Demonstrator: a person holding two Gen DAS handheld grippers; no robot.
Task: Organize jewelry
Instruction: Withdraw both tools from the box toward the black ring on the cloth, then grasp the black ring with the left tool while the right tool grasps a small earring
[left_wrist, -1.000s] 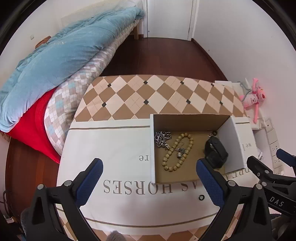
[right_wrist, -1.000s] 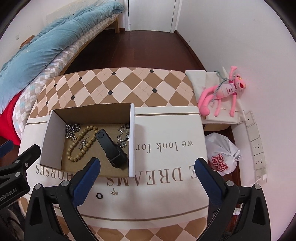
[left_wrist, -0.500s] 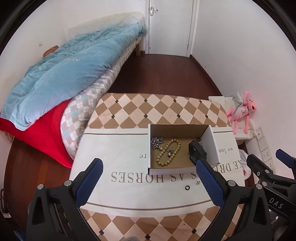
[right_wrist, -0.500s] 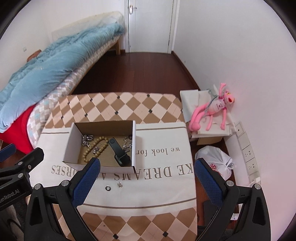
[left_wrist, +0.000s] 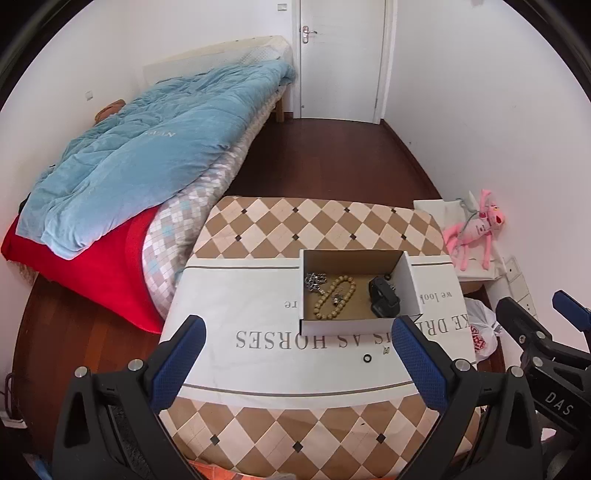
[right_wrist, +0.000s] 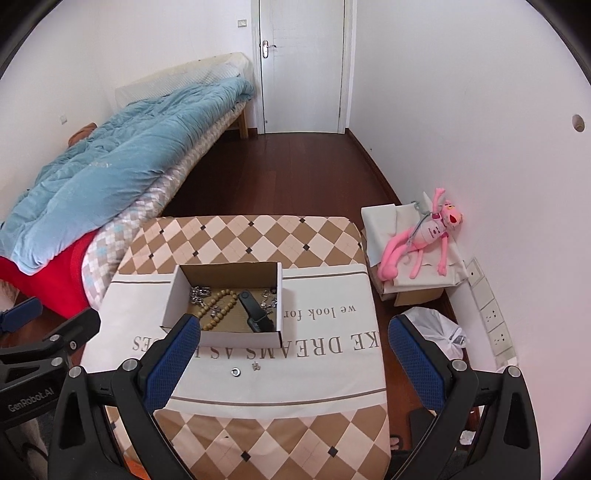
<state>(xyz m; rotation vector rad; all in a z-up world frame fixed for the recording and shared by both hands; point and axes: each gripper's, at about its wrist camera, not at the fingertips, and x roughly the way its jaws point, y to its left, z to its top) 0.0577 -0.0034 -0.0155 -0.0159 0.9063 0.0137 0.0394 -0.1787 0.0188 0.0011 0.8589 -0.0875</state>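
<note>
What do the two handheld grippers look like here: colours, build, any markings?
The left gripper and the right gripper match: black angular frames with silver screws, and blue textured fingertips. One body reads "DAS", the other "GenRobot.AI". No cables or sleeves are visible.

Blue quilt (left_wrist: 147, 155); tan-cream diamond tablecloth (left_wrist: 295, 225); pink toy (right_wrist: 424, 236).

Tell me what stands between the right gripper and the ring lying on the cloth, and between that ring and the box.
Nothing visible blocks the right gripper, open and empty, from the ring, which lies on bare cloth with only a small earring beside it. Between the ring and the box stands only the box's own near wall, to be lifted over.
</note>
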